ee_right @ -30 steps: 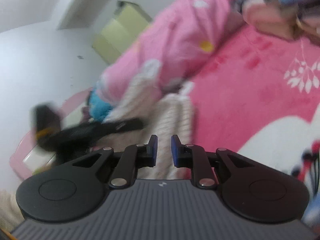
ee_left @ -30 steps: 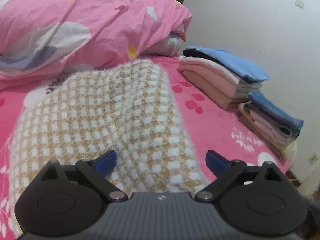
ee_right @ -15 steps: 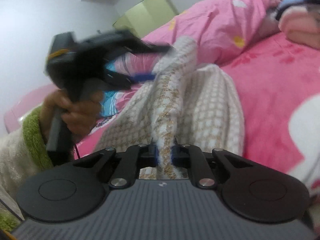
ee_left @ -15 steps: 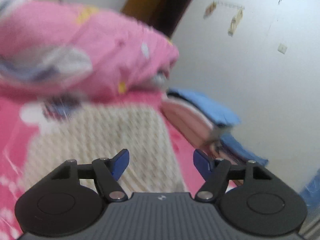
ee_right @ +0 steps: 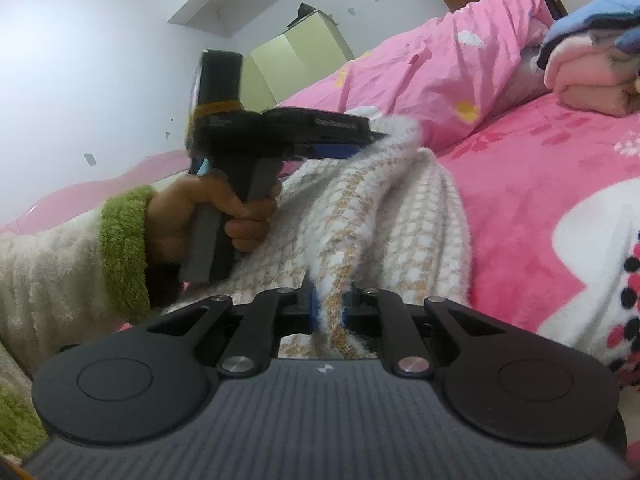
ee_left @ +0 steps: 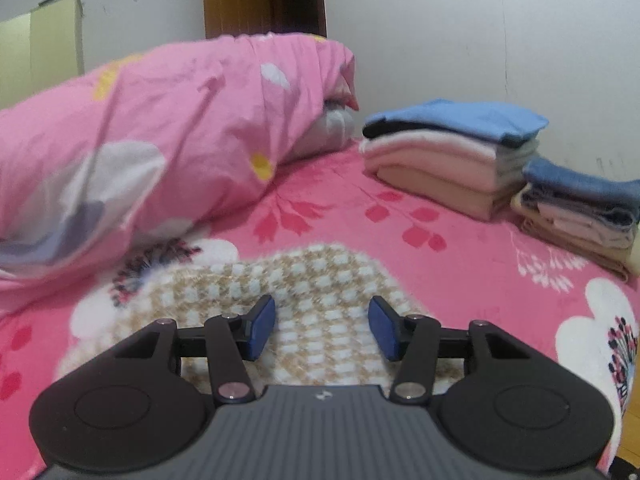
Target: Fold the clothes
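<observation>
On the pink flowered bed (ee_left: 460, 272) lies the checked sweater (ee_left: 316, 320), a fuzzy knit of small white and tan squares with a soft, hairy nap. From the left wrist view its rounded far edge spreads flat on the sheet, near the camera, under the left gripper (ee_left: 322, 328), whose blue-padded fingers stand wide apart with nothing between them.

From the right wrist view, the right gripper (ee_right: 329, 308) is clamped on a bunched ridge of the same sweater (ee_right: 384, 216); the cloth rises in long folds from the jaws toward the far left, where the left gripper (ee_right: 344, 148), held in a hand (ee_right: 224, 212) with a green-cuffed sleeve, touches the raised edge.

A rumpled pink duvet (ee_left: 160, 120) sits at the far left. At the far right stand two stacks of folded clothes (ee_left: 452, 156), well apart from the sweater, the nearer one (ee_left: 580, 216) lower.
</observation>
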Demonstrator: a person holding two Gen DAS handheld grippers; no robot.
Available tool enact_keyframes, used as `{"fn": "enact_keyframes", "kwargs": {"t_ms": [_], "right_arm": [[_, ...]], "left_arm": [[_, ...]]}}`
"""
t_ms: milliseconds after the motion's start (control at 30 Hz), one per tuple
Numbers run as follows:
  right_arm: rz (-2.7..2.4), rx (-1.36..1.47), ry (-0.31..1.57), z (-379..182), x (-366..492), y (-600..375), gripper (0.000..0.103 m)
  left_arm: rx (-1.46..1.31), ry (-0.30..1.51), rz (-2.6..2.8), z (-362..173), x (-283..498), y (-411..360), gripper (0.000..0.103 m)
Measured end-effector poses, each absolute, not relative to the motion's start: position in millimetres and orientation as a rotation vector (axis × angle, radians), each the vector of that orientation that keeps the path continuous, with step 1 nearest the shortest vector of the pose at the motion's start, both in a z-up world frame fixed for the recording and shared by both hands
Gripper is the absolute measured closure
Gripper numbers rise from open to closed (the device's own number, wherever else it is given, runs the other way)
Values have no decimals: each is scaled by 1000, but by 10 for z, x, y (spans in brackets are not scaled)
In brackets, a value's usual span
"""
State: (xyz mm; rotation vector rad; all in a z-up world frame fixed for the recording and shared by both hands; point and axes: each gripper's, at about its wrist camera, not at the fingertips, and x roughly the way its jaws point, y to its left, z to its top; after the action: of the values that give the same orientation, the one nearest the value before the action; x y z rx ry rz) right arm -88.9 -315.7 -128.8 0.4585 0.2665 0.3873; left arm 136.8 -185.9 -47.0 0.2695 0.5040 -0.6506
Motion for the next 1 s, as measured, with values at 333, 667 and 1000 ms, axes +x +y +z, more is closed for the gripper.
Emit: {"fn": "enact_keyframes", "kwargs": {"t_ms": [333,667,1000], "right_arm": [[379,512,326,-1197,-1007,-3308,90],[230,803,433,-1318,-1403,-3500,72],[263,745,371,-1124,-1418,-3281,64]], "left_arm": [[329,466,-605,-683,1312,-1961,47],[448,409,-521,-764,1198,-2137,43],[441,418,-514,-753,1225,-2132,41]]}}
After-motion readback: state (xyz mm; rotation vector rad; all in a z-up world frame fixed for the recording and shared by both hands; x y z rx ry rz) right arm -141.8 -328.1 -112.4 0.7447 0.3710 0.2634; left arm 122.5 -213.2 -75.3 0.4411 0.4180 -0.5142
